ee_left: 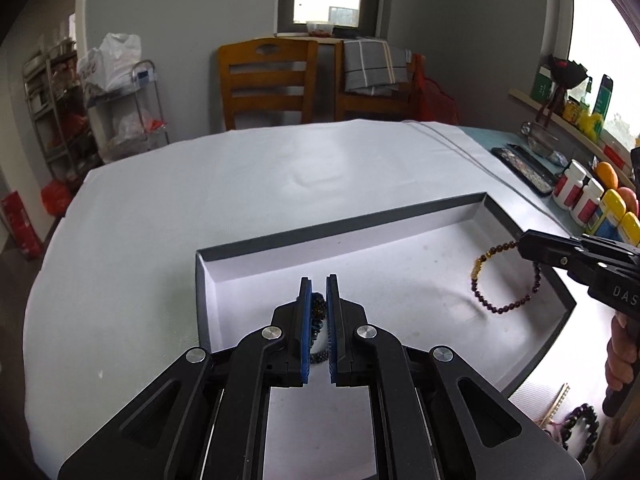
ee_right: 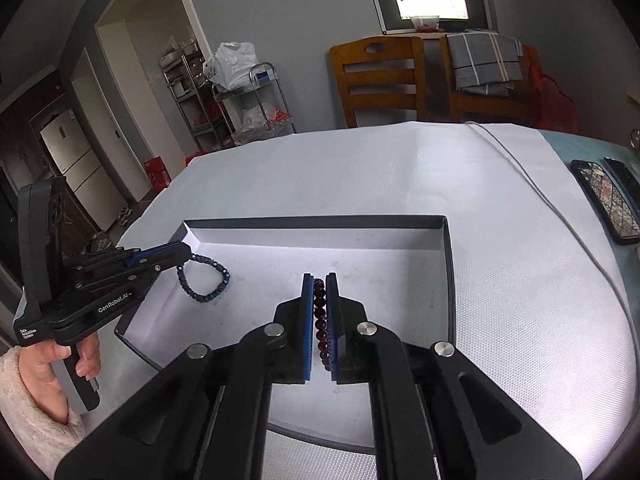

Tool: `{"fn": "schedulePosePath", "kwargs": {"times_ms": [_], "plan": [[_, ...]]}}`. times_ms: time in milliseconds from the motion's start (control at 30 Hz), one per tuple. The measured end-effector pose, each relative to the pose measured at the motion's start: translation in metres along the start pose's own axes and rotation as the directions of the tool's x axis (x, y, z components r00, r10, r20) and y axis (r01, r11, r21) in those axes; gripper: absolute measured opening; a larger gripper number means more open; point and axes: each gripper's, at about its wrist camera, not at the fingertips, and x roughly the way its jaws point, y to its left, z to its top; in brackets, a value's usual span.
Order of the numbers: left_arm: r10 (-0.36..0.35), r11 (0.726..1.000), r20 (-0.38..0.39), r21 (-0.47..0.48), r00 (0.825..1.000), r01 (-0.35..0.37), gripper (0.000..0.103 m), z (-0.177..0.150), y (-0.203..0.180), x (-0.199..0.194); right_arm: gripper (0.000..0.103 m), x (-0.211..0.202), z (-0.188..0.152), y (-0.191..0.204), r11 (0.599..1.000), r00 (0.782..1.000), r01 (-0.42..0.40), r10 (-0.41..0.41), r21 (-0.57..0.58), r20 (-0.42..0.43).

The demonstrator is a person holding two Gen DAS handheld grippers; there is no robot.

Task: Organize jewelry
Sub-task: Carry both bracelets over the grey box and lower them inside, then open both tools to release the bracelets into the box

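A shallow grey box with a white lining [ee_left: 340, 228] [ee_right: 316, 222] lies on the white table cover. My left gripper [ee_left: 319, 286] [ee_right: 188, 254] is shut on a dark blue bead bracelet [ee_right: 204, 280] [ee_left: 319, 312], which hangs over the left part of the box. My right gripper [ee_right: 319, 282] [ee_left: 522, 246] is shut on a dark red bead bracelet [ee_left: 504, 280] [ee_right: 321, 320], whose loop with gold beads hangs over the right part of the box.
More jewelry lies on the table at the near right: a black bead bracelet [ee_left: 580, 428] and a gold chain [ee_left: 558, 402]. Phones [ee_right: 608, 200], bottles [ee_left: 576, 188] and a grey cable [ee_right: 560, 216] lie to the right. Wooden chairs [ee_left: 268, 80] stand behind the table.
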Motion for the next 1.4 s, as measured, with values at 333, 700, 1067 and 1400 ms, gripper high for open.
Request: {"fn": "schedulePosePath", "kwargs": {"times_ms": [333,700,1067,1400], "plan": [[0.09,0.996,-0.014,0.032,0.996,-0.089,0.007,-0.012,0.01,0.015,0.006,0.021,-0.011,-0.012,0.991,0.99,0.135,-0.135,0.0,-0.035],[0.065,0.997,-0.035,0.033,0.997,-0.063,0.028,-0.019,0.011,0.022,0.007,0.017,-0.015,-0.015,0.987,0.987,0.158,-0.158,-0.02,0.005],[0.043,0.999,0.04,0.022,0.998,-0.044,0.07,-0.015,0.005,0.006,0.061,-0.002,-0.012,-0.013,0.994,0.992,0.108,-0.109,0.008,0.059],[0.063,0.998,0.067,0.022,0.996,-0.065,0.083,-0.011,0.0,-0.007,0.094,-0.017,-0.007,-0.007,0.995,0.989,0.102,-0.102,0.012,0.106]]}}
